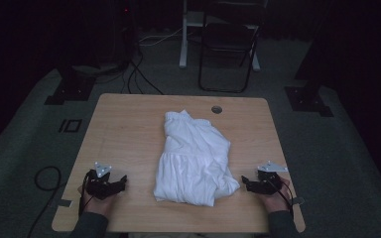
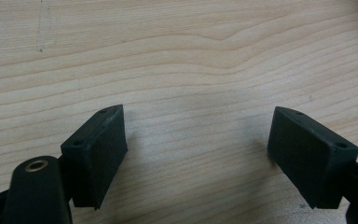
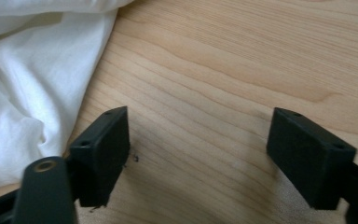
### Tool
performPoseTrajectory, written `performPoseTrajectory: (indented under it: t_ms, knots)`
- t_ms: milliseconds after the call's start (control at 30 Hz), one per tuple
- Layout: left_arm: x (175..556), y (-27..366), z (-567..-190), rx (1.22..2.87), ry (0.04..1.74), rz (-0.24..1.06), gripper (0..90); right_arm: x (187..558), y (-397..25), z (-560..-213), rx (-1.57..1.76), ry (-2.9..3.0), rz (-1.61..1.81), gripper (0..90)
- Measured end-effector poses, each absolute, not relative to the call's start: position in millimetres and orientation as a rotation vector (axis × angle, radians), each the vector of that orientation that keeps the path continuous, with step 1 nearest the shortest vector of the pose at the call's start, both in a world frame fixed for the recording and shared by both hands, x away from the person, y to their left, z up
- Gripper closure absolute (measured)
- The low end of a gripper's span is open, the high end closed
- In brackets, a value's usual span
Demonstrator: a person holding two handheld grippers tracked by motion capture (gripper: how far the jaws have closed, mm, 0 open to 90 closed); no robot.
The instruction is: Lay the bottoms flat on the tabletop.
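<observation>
white garment (image 1: 193, 158) lay crumpled mid-table, folds hid its real shape | right gripper (image 1: 246, 184) sat just beside its near corner, jaws spread wide, nothing held; left gripper (image 1: 120, 182) well apart over bare wood, jaws wide too | table (image 1: 124, 119) had plenty of free room both sides; dark surroundings were hard to make out

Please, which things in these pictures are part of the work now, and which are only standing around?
Part of the work:
- white garment, crumpled in the middle of the table
- left gripper, jaws open, over bare wood
- right gripper, jaws open, beside the garment's edge

Only standing around:
- folding chair behind the table
- cables on the floor
</observation>
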State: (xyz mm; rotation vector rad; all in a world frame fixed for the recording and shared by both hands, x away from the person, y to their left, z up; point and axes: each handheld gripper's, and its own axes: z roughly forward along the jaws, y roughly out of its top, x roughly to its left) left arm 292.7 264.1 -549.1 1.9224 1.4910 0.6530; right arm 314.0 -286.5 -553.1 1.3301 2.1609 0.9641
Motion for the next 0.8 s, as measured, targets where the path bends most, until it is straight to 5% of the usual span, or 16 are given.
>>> performPoseTrajectory:
  t_ms: [800]
  knots:
    - [286.4, 256.8, -548.6, 1.936, 1.428, 0.643, 32.6, 311.2, -282.3, -553.2, 1.356, 2.144, 0.951, 19.1]
